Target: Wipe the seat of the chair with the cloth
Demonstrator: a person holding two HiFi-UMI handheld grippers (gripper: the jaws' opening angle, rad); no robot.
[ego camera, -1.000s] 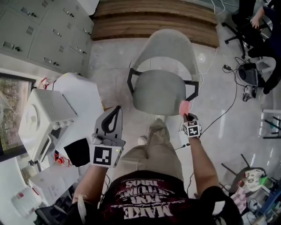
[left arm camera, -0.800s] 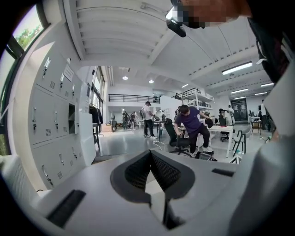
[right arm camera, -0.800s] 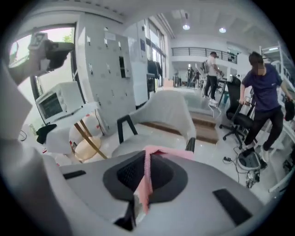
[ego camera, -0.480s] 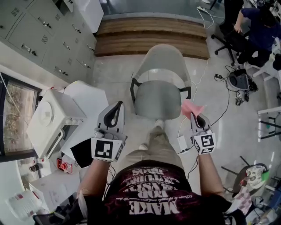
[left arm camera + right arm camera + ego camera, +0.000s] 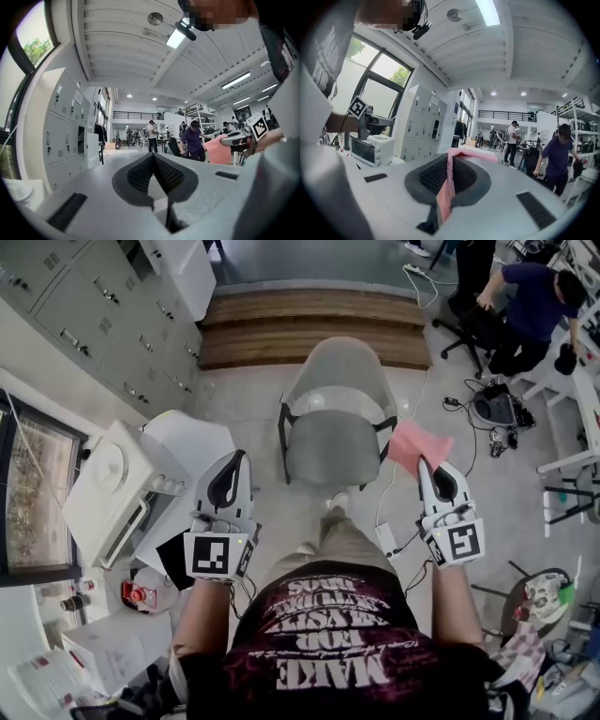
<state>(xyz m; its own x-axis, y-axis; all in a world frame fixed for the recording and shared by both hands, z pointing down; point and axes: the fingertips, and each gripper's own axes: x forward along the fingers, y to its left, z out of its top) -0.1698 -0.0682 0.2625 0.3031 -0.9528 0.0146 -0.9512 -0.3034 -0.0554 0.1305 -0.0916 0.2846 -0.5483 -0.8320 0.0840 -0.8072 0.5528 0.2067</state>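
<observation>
A grey chair stands on the floor ahead of me, its seat (image 5: 335, 448) bare and its curved backrest (image 5: 339, 367) behind it. My right gripper (image 5: 427, 465) is held up to the right of the seat, shut on a pink cloth (image 5: 418, 445) that fans out past its tips. In the right gripper view the cloth (image 5: 446, 190) is pinched between the dark pads. Left of the seat, my left gripper (image 5: 234, 461) is raised and shut with nothing in it; its pads (image 5: 140, 171) meet in the left gripper view, where the cloth (image 5: 217, 149) shows far right.
A white oven (image 5: 112, 488) sits on the white table (image 5: 192, 442) at my left, with grey lockers (image 5: 84, 315) beyond. A wooden step (image 5: 309, 324) lies behind the chair. Cables and a power strip (image 5: 386, 540) lie on the floor right, near a person (image 5: 530, 306).
My right gripper has risen and swung right with the cloth, away from the seat's front right corner. The left gripper has lifted slightly. The head view has tilted so more of the room shows.
</observation>
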